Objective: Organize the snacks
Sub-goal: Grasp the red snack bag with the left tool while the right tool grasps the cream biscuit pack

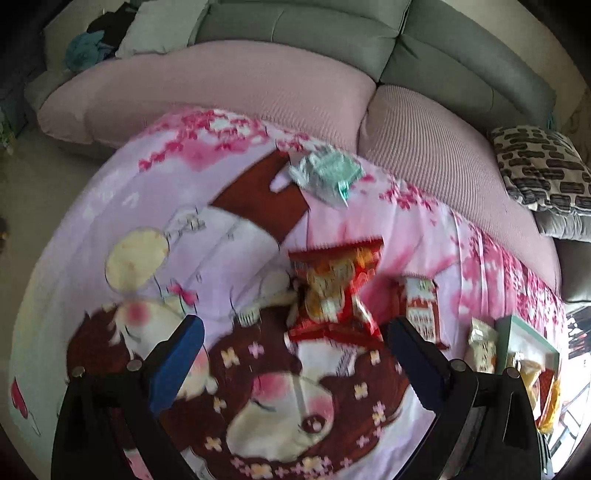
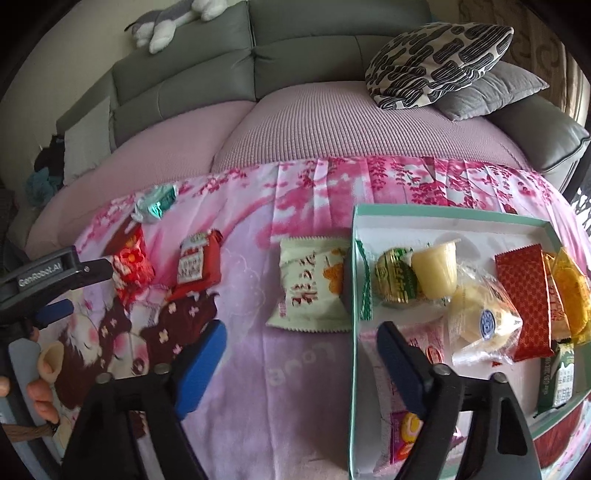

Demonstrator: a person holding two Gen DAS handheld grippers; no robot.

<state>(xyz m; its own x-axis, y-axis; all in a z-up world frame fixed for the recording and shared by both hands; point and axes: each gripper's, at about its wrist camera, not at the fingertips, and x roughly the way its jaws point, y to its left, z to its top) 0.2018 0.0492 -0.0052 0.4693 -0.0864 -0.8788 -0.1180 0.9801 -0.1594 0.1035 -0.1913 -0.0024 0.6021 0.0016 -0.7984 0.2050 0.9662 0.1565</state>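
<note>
grey sofa (image 2: 303,70) along the back, its seat under a pink ribbed cover (image 2: 332,125). patterned black-and-cream cushion (image 2: 439,62) rests on a plain grey cushion (image 2: 495,92) at the right end. grey-and-white plush toy (image 2: 173,18) lies on the backrest. dark and teal clothing (image 1: 88,44) heaped at the left end.

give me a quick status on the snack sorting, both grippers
Left hand-held gripper open, over red snack pack. Right hand-held gripper open, empty, straddling box edge. White packet beside box, still out. Nothing blocking.
</note>
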